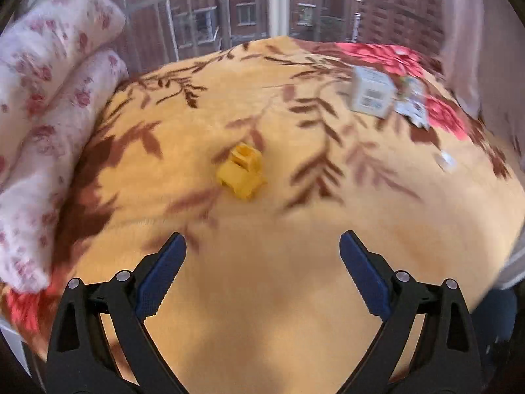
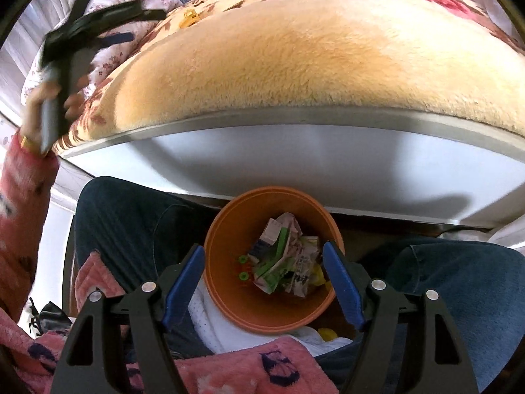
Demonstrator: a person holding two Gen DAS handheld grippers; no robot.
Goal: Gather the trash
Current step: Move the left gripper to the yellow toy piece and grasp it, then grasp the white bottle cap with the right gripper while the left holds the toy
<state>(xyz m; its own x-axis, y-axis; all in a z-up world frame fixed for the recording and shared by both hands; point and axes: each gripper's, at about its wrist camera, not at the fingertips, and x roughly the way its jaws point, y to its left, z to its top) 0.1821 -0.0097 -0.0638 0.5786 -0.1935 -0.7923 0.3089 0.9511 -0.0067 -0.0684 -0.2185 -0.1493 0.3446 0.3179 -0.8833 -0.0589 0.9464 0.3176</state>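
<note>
The yellow crumpled scrap (image 1: 242,171) lies on the bed's plush blanket (image 1: 295,236), ahead of the left gripper (image 1: 262,249), whose jaws stand wide apart and empty. It looks light and soft, likely to crush rather than slip; I would pinch it across its bunched middle, pressing a little into the pile. Further off, near the red flowers, sit a small white box (image 1: 372,93) and a torn wrapper (image 1: 414,105), the box stiffer and best taken across its flat sides. The right gripper (image 2: 264,271), also spread and holding nothing, hangs over the orange bin (image 2: 226,229) between the person's knees, already part filled with wrappers. Floral pillows (image 1: 49,98) and a window bound the bed.
</note>
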